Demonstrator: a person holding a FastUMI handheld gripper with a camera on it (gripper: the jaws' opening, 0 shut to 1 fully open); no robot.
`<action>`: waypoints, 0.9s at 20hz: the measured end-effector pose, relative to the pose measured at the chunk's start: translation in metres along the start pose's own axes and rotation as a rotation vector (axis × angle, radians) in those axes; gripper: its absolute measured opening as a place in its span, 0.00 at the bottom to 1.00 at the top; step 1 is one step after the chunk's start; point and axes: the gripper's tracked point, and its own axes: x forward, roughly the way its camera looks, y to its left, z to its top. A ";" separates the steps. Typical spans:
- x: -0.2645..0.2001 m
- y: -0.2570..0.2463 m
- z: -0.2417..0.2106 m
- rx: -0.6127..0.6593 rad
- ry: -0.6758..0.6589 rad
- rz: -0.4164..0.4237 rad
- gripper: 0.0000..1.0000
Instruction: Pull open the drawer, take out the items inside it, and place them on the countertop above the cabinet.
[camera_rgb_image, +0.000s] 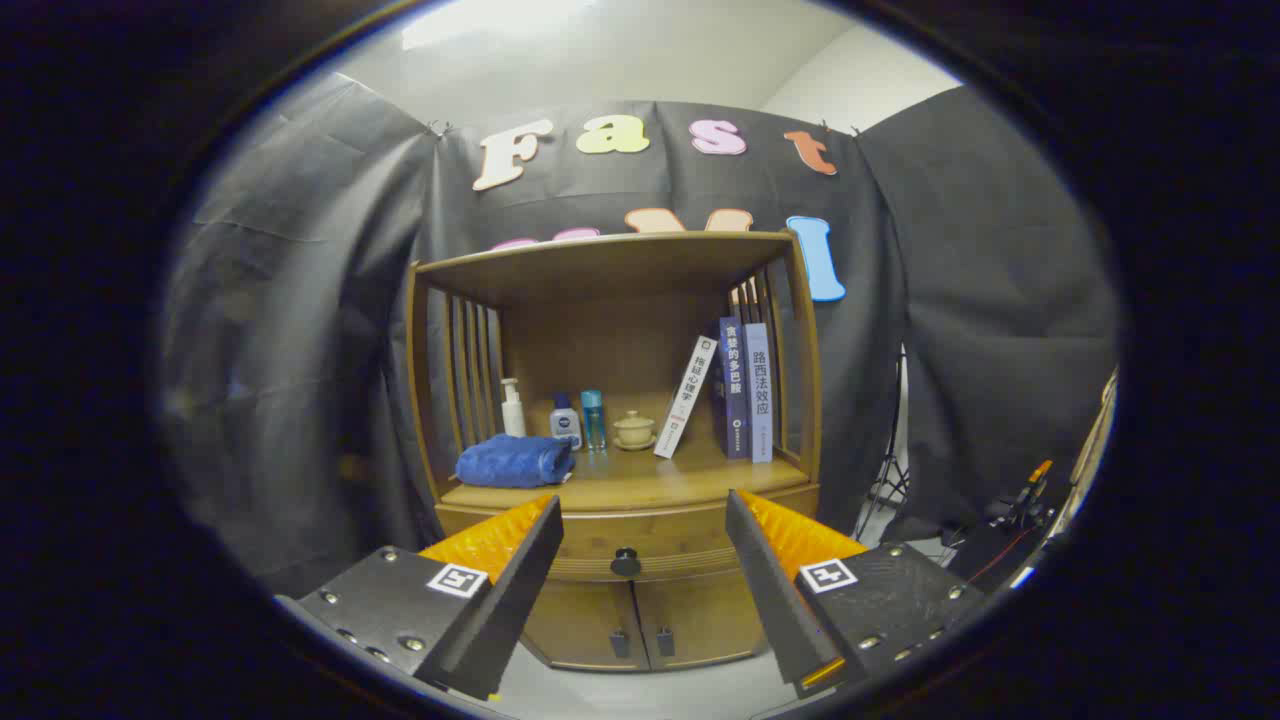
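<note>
Wooden cabinet (620, 300) drawer (640, 545) closed, knob (625, 562) ahead between spread gripper (645, 520) fingers; blue towel (515, 462), books (735, 390) on countertop (650, 485).

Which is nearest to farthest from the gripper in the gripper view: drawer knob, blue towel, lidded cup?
The gripper is open.
1. Drawer knob: just ahead, between the fingers.
2. Blue towel: on the countertop's front left.
3. Lidded cup: farther back on the countertop, near the centre.

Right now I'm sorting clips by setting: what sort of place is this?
Probably a staged recording booth, not a real home: black cloth hangs behind a lone wooden cabinet, and a light-stand tripod stands beside it. The open gripper points at the drawer knob.
</note>
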 end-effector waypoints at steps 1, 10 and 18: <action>0.000 0.000 -0.001 0.000 -0.001 -0.001 0.98; 0.005 -0.006 -0.007 -0.005 -0.001 -0.016 0.98; 0.033 -0.006 -0.023 -0.001 -0.021 -0.015 0.98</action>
